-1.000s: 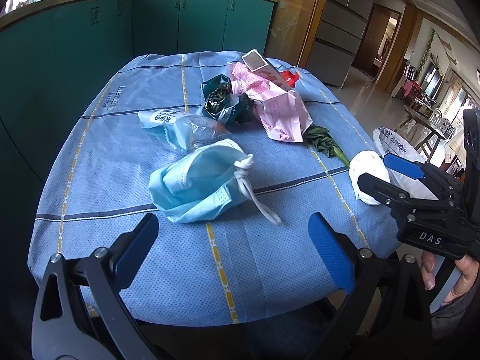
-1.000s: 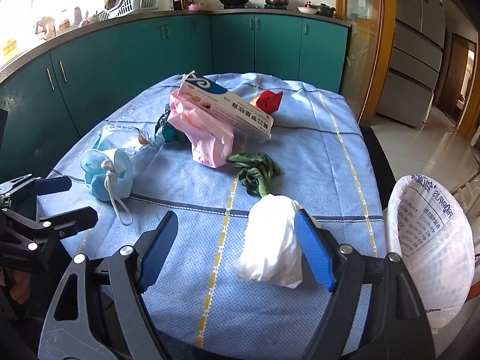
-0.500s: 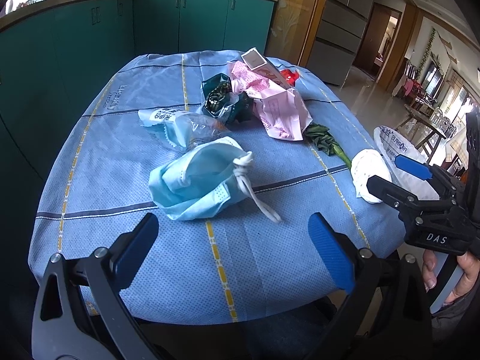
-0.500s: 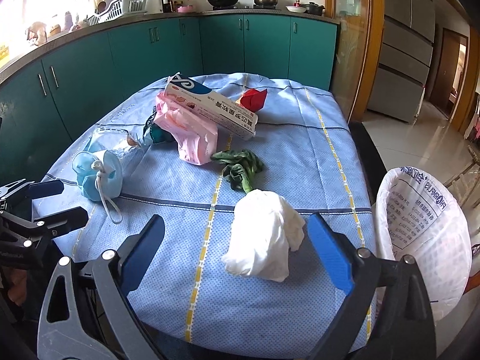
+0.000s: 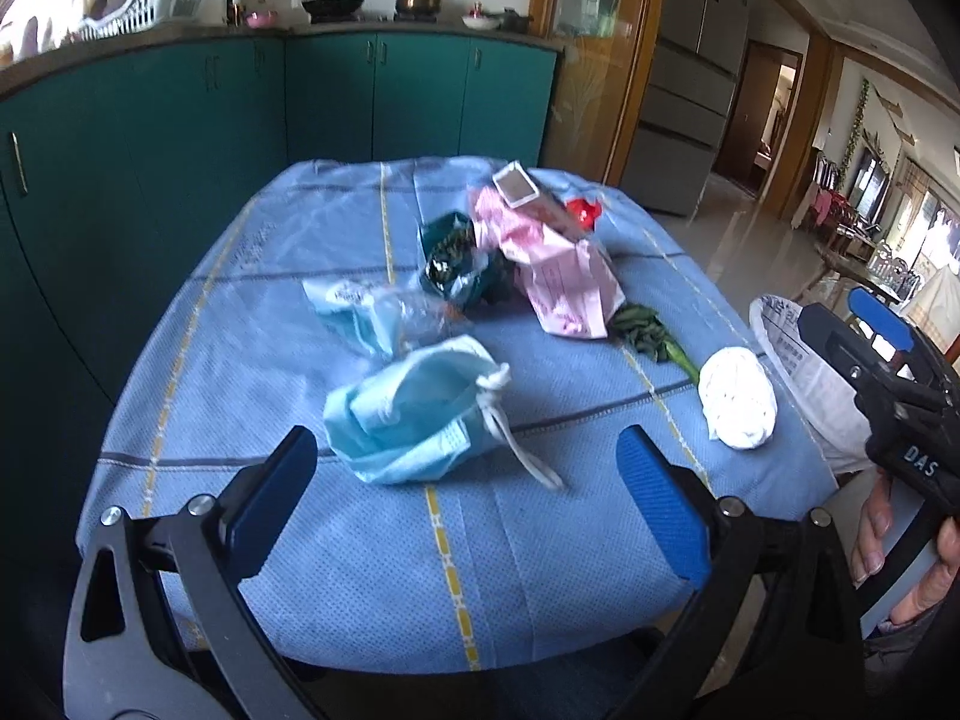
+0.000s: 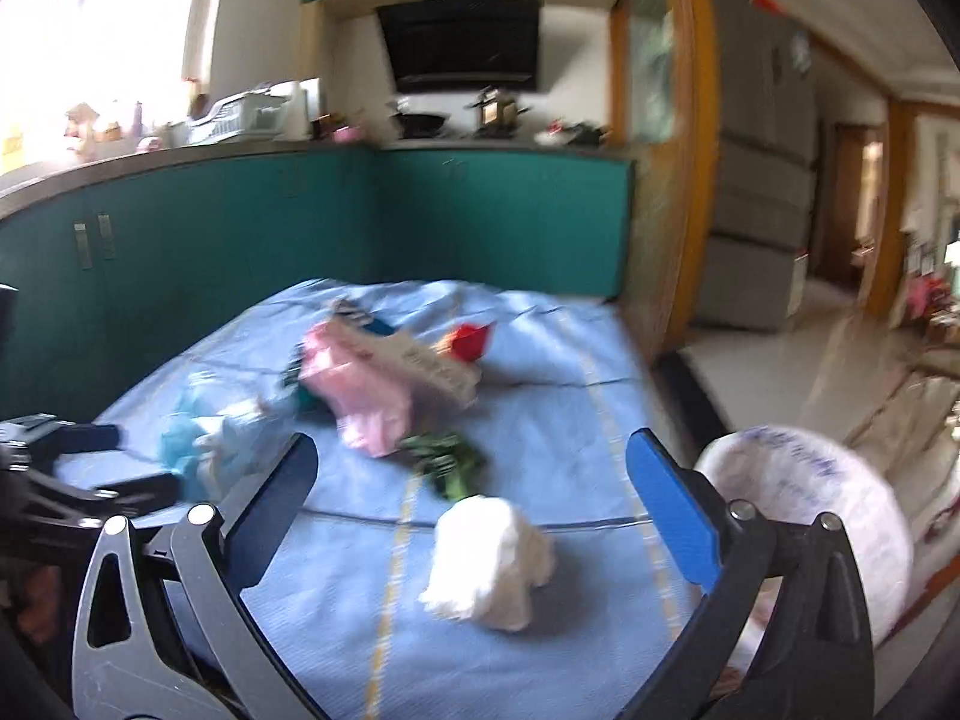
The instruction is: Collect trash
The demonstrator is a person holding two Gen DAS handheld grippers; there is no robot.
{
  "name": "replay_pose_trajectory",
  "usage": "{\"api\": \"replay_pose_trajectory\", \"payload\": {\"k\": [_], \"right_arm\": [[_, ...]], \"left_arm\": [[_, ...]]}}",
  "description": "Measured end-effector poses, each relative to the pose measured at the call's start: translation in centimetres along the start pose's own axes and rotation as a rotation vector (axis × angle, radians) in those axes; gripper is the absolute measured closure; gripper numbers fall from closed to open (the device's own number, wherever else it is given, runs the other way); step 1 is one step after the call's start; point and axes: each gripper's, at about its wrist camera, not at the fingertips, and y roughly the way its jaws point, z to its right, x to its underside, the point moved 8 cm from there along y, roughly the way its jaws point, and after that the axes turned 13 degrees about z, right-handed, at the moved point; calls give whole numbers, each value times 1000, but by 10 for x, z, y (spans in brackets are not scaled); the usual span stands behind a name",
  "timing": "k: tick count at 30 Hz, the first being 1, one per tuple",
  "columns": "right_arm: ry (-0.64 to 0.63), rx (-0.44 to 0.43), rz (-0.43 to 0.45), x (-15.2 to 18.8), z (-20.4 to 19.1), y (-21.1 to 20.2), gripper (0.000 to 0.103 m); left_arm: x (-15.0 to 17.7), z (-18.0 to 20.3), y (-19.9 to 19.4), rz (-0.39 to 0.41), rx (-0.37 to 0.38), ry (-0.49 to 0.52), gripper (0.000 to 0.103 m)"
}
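The right gripper (image 6: 471, 510), jaws just opened wide, holds nothing, the white wad (image 6: 489, 561) lying loose between them, blurred; the left gripper (image 5: 468, 489) gapes empty too

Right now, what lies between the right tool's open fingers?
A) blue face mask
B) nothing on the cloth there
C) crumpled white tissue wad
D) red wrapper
C: in the right wrist view the white tissue wad sits on the blue tablecloth between the spread fingers of the right tool, untouched; its jaws have just been opening.
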Motion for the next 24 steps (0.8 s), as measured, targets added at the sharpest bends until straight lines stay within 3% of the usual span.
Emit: {"api": "replay_pose_trajectory", "payload": {"k": [4,7,13,19,24], "right_arm": [[20,18,-8,6,7,4,3],[56,-7,-80,15,11,11,3],[68,-40,-201,36,9,20,11],[62,-35,-266,51,8,37,23],[60,7,-325,65,12,55,23]], "left_arm": [[-5,1,-6,100,-74,85,3],[-7,0,-11,136,-105,111,3],[-1,-5,1,43,-52,65,3],[-4,-8,17,8,-62,53,3],[6,-11,45,-93,-61,22,3]]}}
